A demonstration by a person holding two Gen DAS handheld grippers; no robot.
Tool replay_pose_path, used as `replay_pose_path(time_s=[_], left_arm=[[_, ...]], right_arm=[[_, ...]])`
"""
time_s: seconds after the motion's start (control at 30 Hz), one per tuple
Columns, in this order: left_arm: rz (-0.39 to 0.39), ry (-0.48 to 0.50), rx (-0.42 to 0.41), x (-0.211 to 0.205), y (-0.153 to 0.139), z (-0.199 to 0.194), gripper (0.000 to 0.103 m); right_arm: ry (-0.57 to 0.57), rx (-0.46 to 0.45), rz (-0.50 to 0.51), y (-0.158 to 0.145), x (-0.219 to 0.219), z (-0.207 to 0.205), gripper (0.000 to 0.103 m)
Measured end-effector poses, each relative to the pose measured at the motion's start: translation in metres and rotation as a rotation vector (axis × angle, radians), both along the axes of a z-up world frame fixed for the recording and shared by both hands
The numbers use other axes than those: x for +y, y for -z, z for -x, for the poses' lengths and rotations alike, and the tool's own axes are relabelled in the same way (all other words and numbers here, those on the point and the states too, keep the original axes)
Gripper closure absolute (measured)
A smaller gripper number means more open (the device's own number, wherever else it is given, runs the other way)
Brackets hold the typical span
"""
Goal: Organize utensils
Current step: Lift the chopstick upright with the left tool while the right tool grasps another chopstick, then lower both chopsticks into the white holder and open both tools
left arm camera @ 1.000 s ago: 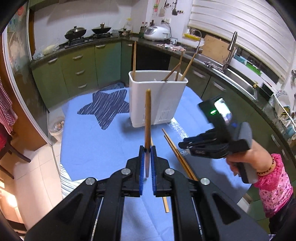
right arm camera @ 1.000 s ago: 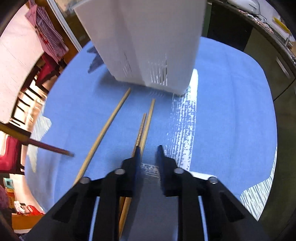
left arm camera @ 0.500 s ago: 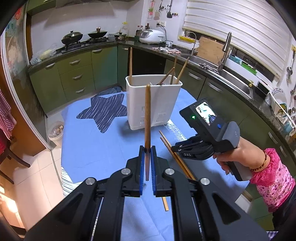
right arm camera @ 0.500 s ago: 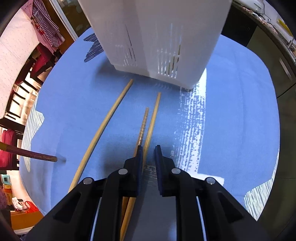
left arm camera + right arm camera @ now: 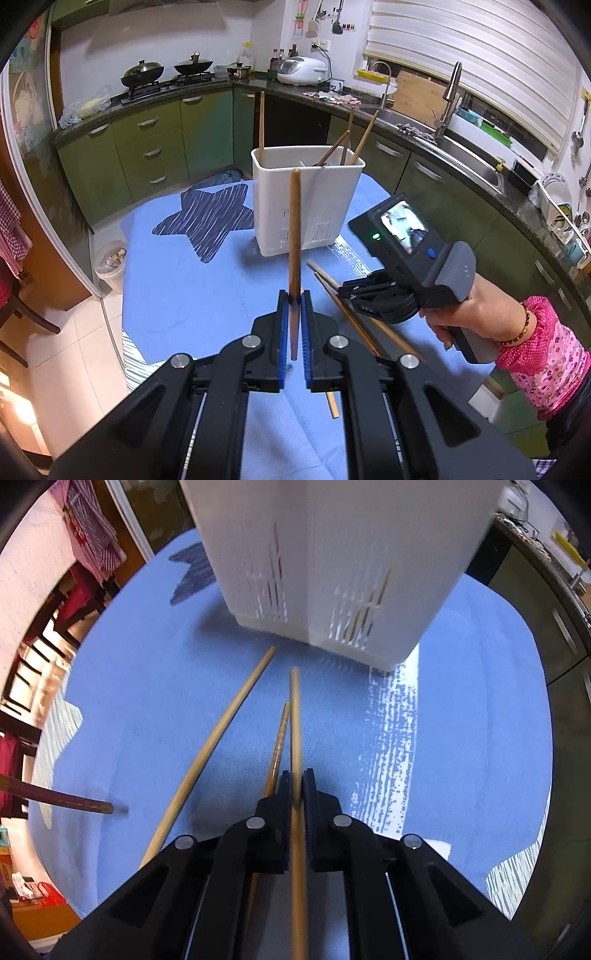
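My left gripper (image 5: 294, 301) is shut on a wooden chopstick (image 5: 294, 236) that stands upright above the blue cloth, in front of the white utensil holder (image 5: 306, 206). The holder has several chopsticks (image 5: 354, 142) standing in it. My right gripper (image 5: 294, 788) is shut on a light wooden chopstick (image 5: 294, 716) low over the cloth, just before the holder (image 5: 332, 554). A darker chopstick (image 5: 279, 738) and a pale one (image 5: 221, 731) lie beside it on the cloth. The right gripper (image 5: 345, 290) also shows in the left wrist view.
The table is covered by a blue cloth (image 5: 192, 291) with a dark star print (image 5: 210, 218). Green kitchen cabinets (image 5: 147, 144) and a sink counter (image 5: 461, 155) ring the table. The left gripper's chopstick tip (image 5: 74, 803) pokes in at the left of the right wrist view.
My right gripper's jaws have closed on the light chopstick and lifted its front end slightly. The left gripper has stayed shut on its chopstick and drawn back a little from the holder.
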State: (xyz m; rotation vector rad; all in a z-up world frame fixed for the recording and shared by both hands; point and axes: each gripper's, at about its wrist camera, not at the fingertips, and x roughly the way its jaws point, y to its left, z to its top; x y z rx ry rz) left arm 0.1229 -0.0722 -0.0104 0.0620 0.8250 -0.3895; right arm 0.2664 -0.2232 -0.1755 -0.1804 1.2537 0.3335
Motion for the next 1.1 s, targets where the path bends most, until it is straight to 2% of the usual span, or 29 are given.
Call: replay_pose_path(time_s=[0.23, 0.47, 0.7, 0.87, 1.1], left_arm=[[-0.001, 0.002, -0.012, 0.001, -0.005, 0.0, 0.096], [-0.001, 0.002, -0.032, 0.001, -0.014, 0.003, 0.096], [0.004, 0.005, -0.049, 0.0, -0.027, 0.004, 0.096], [0.013, 0.009, -0.078, -0.001, -0.048, 0.0, 0.096], [0.019, 0.013, -0.167, -0.01, -0.098, -0.016, 0.096]], right_arm=[[0.001, -0.123, -0.095, -0.055, -0.015, 0.025, 0.096], [0.023, -0.292, -0.197, -0.126, -0.046, 0.075, 0.096], [0.058, -0.419, -0.263, -0.176, -0.074, 0.115, 0.096], [0.068, -0.496, -0.296, -0.217, -0.099, 0.129, 0.096], [0.073, -0.591, -0.318, -0.28, -0.11, 0.123, 0.096]])
